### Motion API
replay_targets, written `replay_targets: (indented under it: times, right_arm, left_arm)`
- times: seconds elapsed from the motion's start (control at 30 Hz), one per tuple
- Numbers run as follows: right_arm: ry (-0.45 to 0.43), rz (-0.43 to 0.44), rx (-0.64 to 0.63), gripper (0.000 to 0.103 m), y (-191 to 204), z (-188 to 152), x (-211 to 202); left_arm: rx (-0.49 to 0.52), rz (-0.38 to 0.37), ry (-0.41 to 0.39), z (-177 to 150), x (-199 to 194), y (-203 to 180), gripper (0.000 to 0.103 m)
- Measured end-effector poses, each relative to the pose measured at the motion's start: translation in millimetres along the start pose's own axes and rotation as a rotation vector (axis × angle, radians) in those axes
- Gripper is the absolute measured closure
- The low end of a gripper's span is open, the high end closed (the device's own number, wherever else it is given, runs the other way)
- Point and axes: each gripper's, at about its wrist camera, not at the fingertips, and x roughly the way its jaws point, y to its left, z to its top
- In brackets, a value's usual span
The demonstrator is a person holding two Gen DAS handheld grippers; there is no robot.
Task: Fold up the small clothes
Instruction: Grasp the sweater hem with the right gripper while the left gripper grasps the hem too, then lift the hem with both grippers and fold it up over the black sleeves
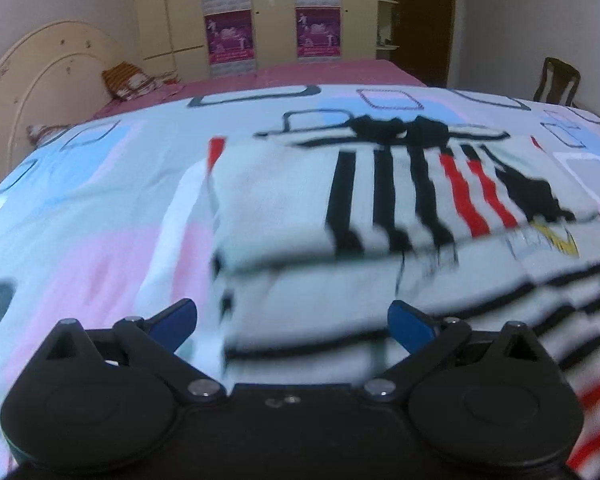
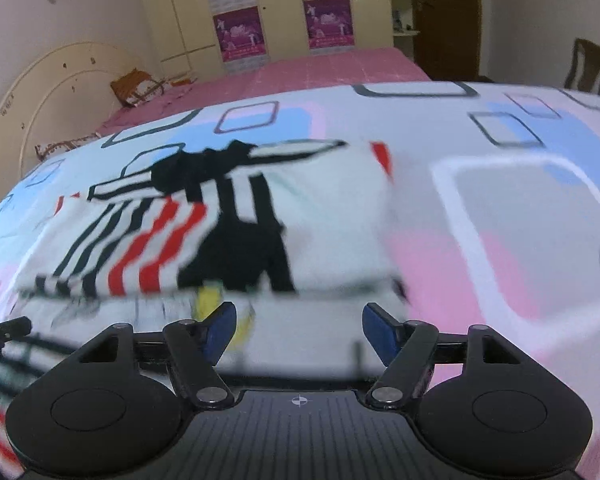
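Observation:
A small white shirt (image 1: 284,200) with black and red stripes lies on the patterned bed sheet, its upper part folded over the lower part. It also shows in the right wrist view (image 2: 332,216). My left gripper (image 1: 292,324) is open with blue pads, just above the shirt's near left edge. My right gripper (image 2: 298,332) is open over the shirt's near right part. Neither holds cloth. Both views are blurred by motion.
The bed sheet (image 1: 80,216) is white with pink and blue blocks. A cream headboard (image 1: 40,76) and pillows are at the left. A wardrobe with posters (image 1: 276,12) stands behind, a wooden chair (image 1: 556,80) at the far right.

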Motion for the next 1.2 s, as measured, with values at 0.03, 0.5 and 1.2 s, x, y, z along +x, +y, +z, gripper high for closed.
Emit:
replay_targets:
  times: [0.03, 0.5, 1.2]
  right_arm:
    - [0.002, 0.009, 0.016, 0.034, -7, -10, -10]
    - [0.079, 0.172, 0.228, 0.051, -56, -121, -100]
    - [0.136, 0.485, 0.513, 0.068, -71, -165, -106]
  left_arm:
    - [-0.006, 0.005, 0.007, -7, -7, 3, 0.004]
    - [-0.209, -0.135, 0.059, -104, -97, 19, 0.031]
    - [-0.687, -0.646, 0.130, -145, -78, 47, 0.054]
